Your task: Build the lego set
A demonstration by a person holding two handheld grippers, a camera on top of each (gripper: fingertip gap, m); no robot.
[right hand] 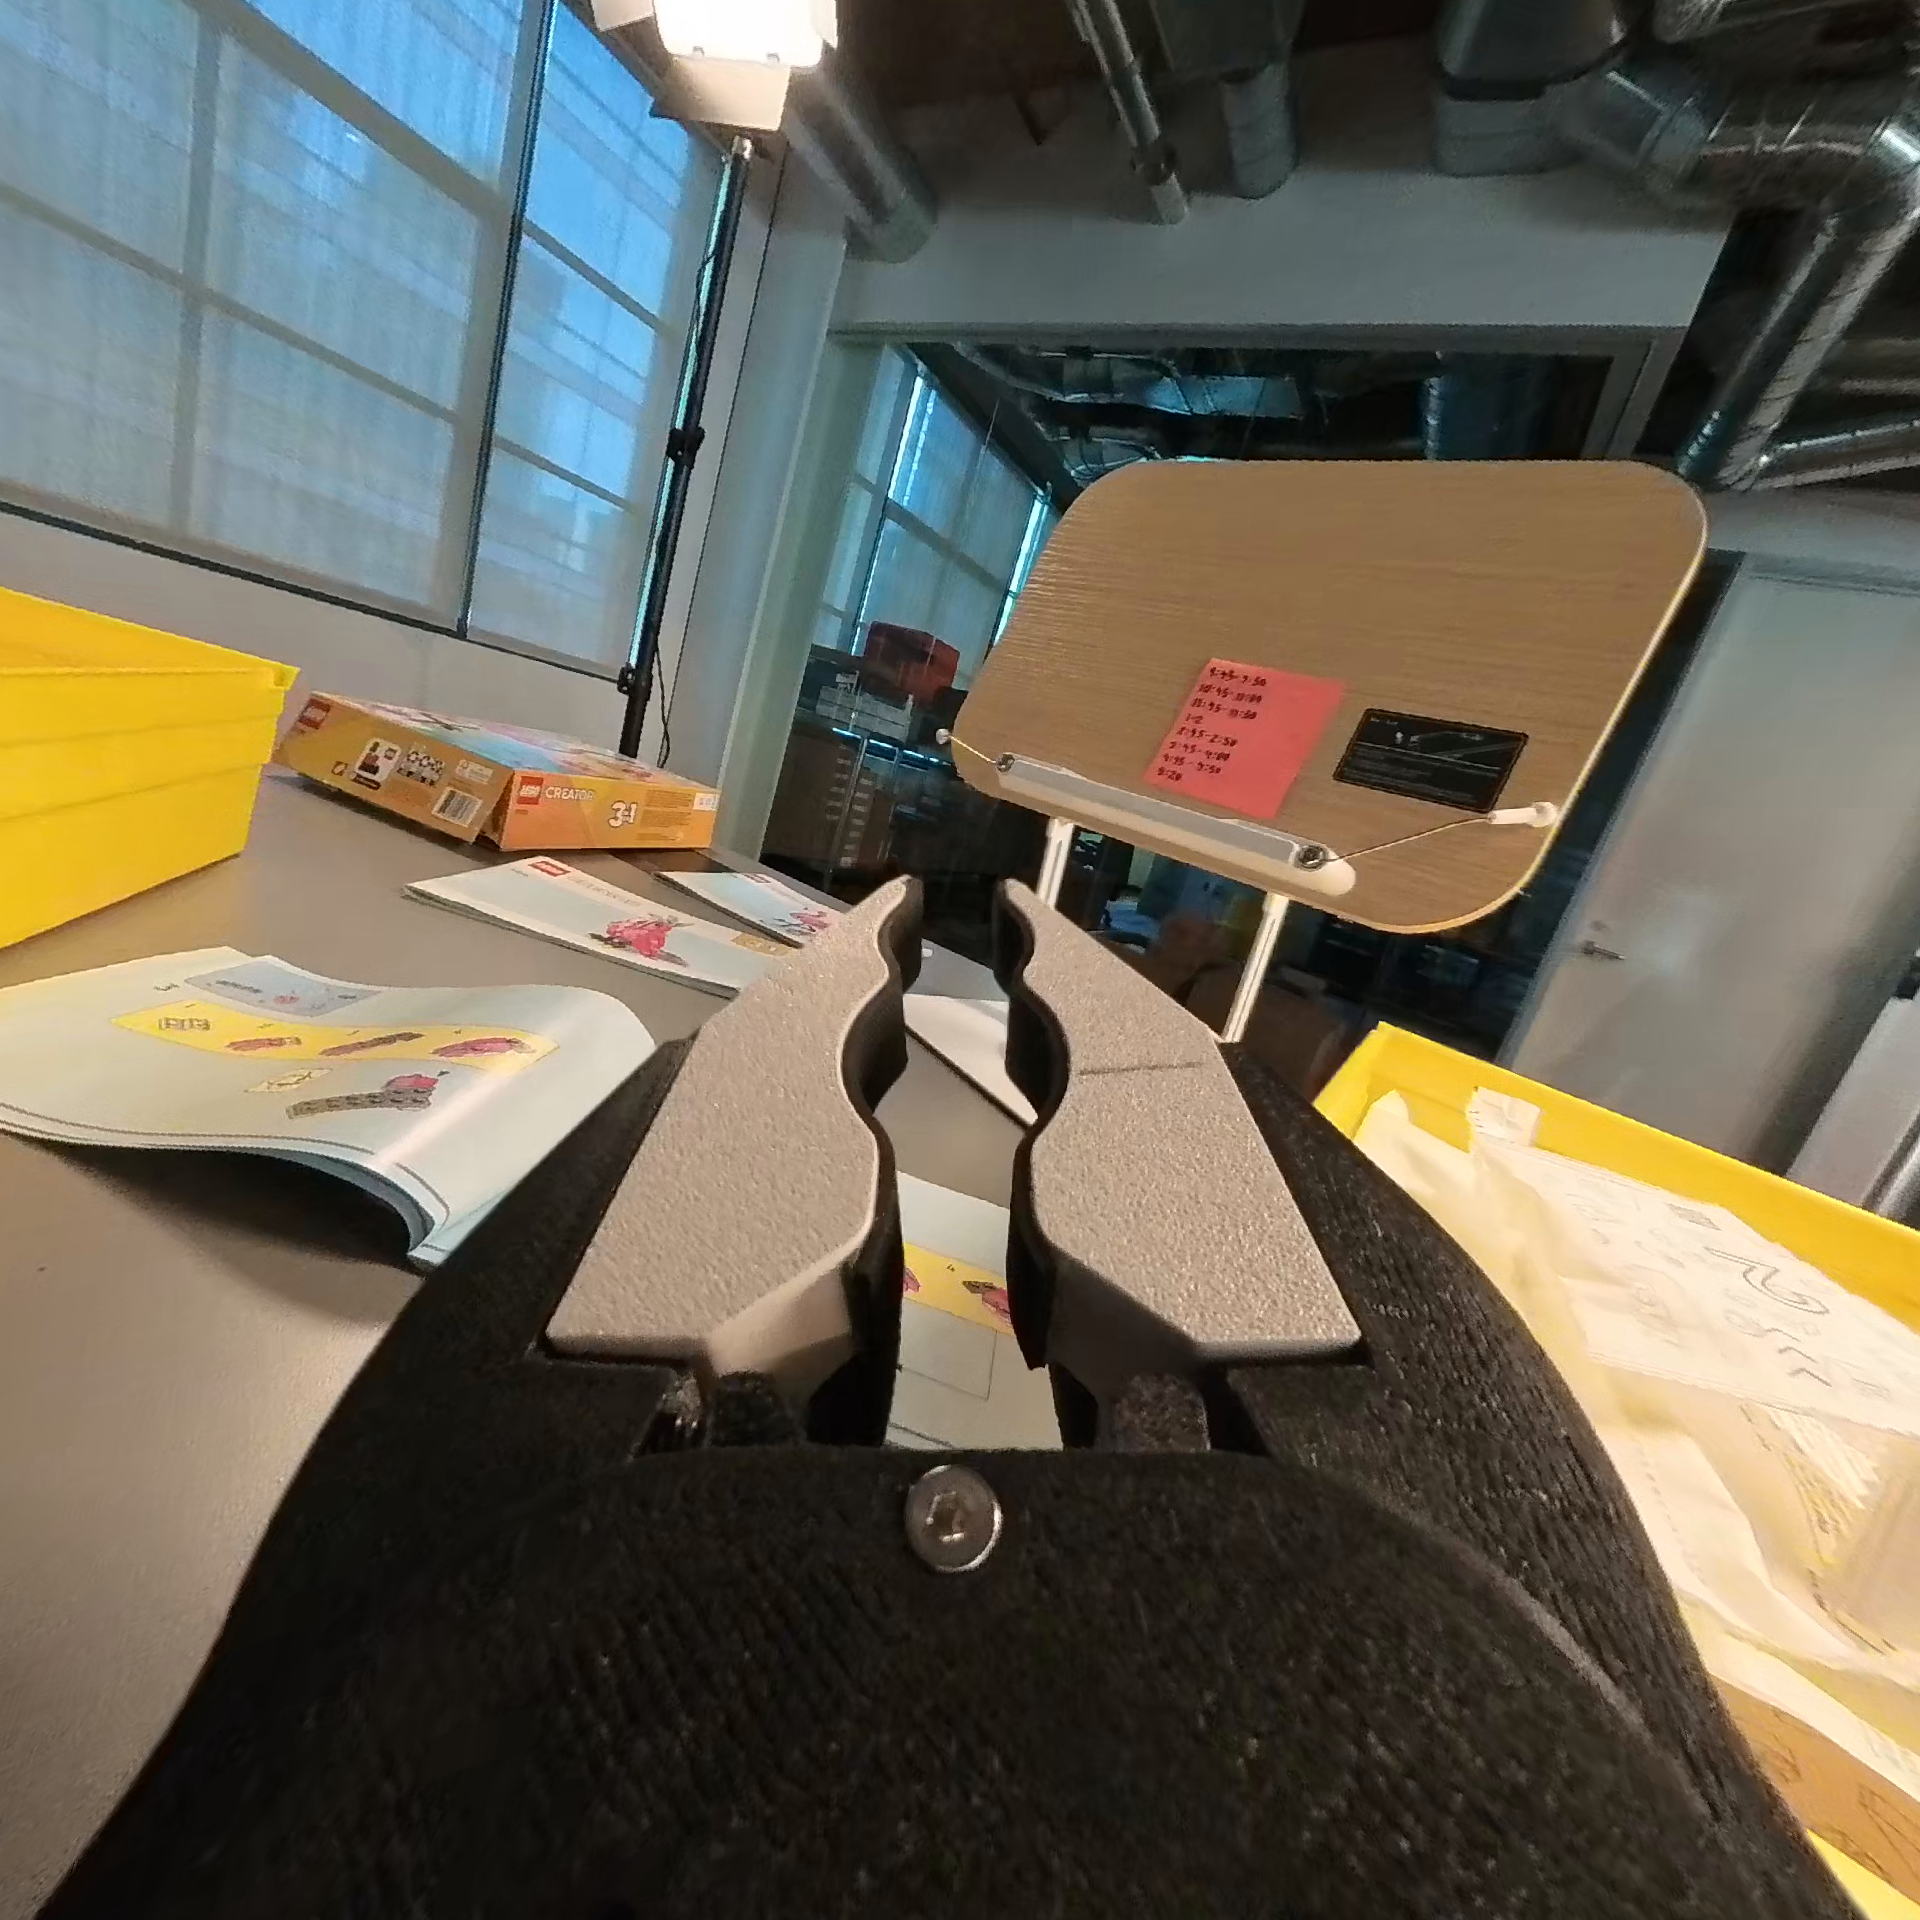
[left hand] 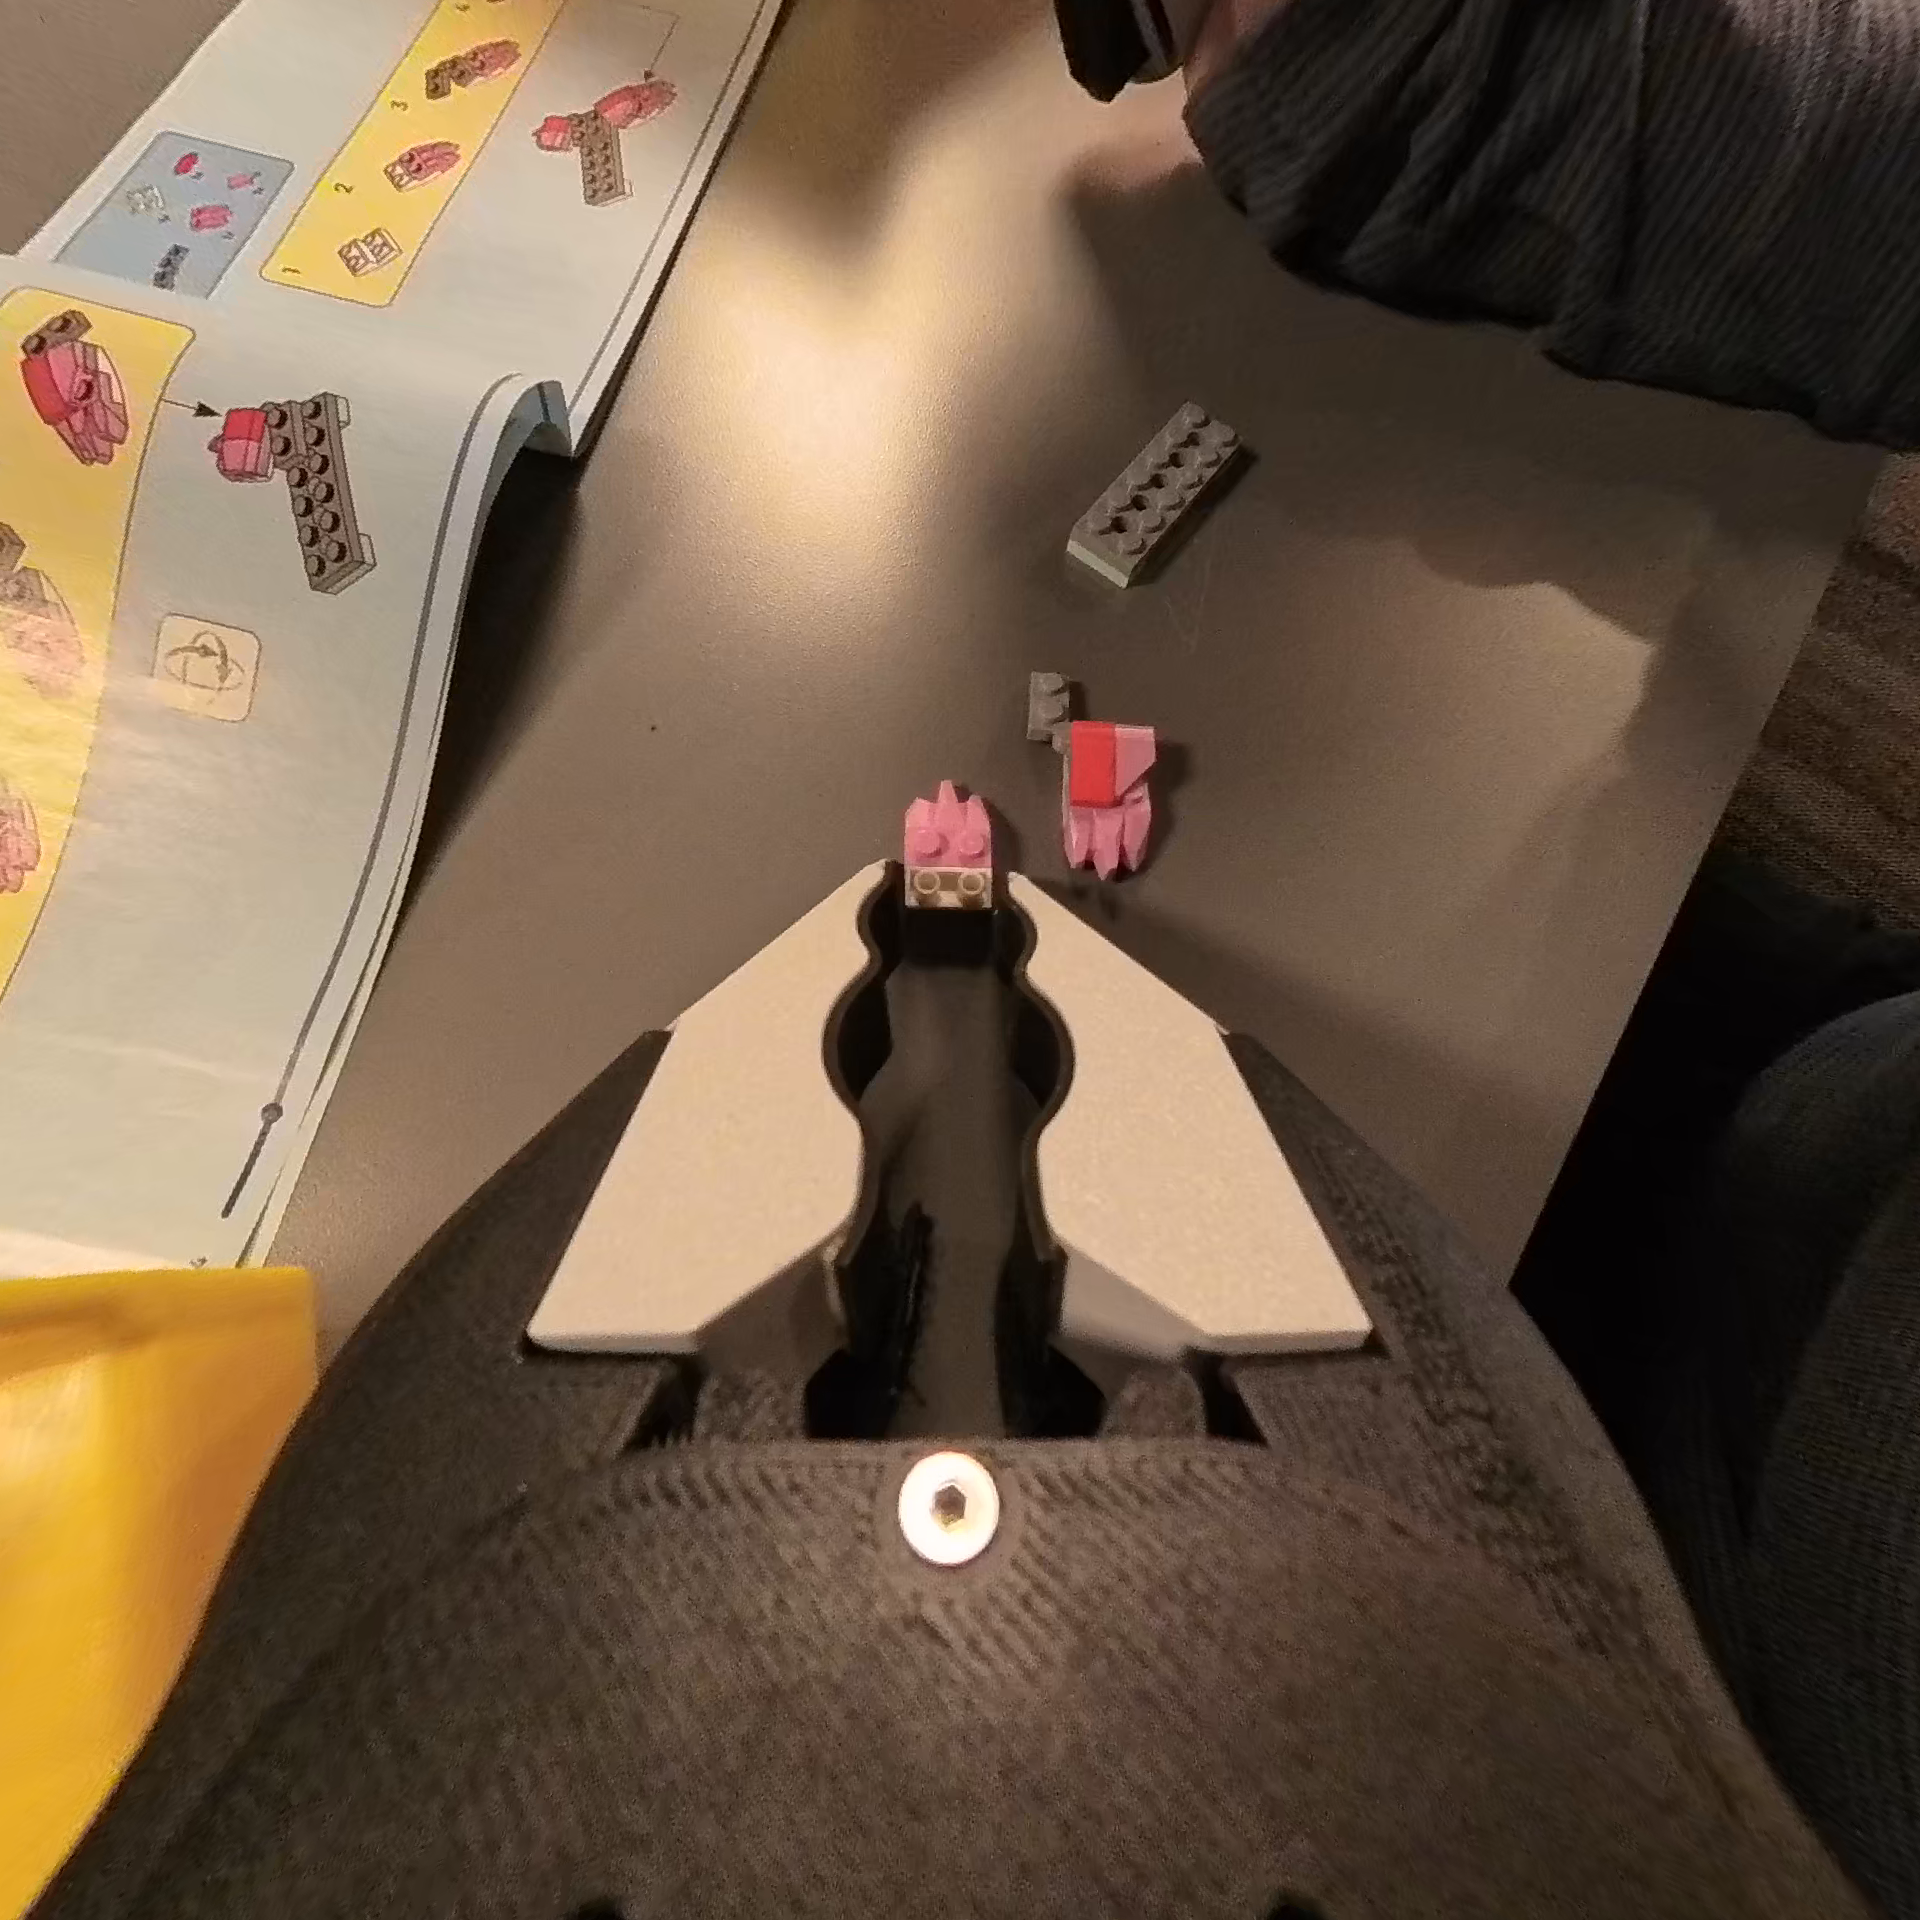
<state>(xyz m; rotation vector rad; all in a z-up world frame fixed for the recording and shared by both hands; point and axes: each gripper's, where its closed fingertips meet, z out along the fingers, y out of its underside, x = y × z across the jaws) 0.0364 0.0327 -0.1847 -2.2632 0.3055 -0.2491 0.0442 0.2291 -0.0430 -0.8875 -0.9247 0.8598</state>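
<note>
A yellow bin [right hand: 1558,1174] at the right wrist view's lower right holds white printed papers [right hand: 1704,1320], cut off by the frame. The right gripper [right hand: 956,904] hangs slightly parted, grasping nothing. At centre of the left wrist view, the left gripper [left hand: 948,899] clamps a pink-and-tan brick piece [left hand: 945,857]; its rear is hidden between the fingers.

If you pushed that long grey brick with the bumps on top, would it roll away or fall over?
Probably neither. The grey brick lies flat on the table and is low and wide, so it would likely slide, not tip. Its straight edges give it nothing to roll on. It looks like stiff plastic and small, so probably light and unbending.
</note>
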